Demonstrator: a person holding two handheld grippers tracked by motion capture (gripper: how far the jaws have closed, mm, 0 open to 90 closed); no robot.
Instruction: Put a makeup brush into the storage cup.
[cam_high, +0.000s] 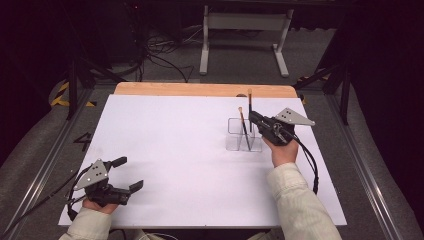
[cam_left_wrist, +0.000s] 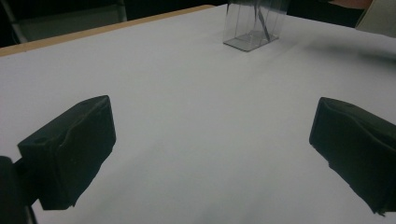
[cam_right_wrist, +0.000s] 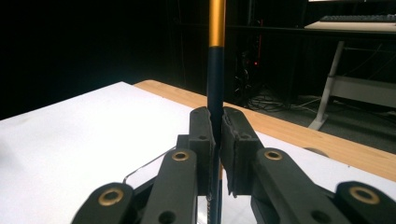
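A dark, gold-banded brush (cam_right_wrist: 215, 70) is pinched upright between the closed jaws of the right gripper (cam_high: 256, 119), its handle rising above the fingertips and its lower end running down below them, into or just over a clear divided holder (cam_high: 243, 135) — which of the two cannot be told. A second brush (cam_high: 243, 126) is seen leaning in that holder, just beside the jaws. The holder is set on a white table (cam_high: 175, 150) edged at the far side by a wooden strip (cam_high: 200, 89). Well apart, the left gripper (cam_high: 127, 174) is held low over the bare surface, its fingers (cam_left_wrist: 70, 154) spread wide — nothing is gripped between them.
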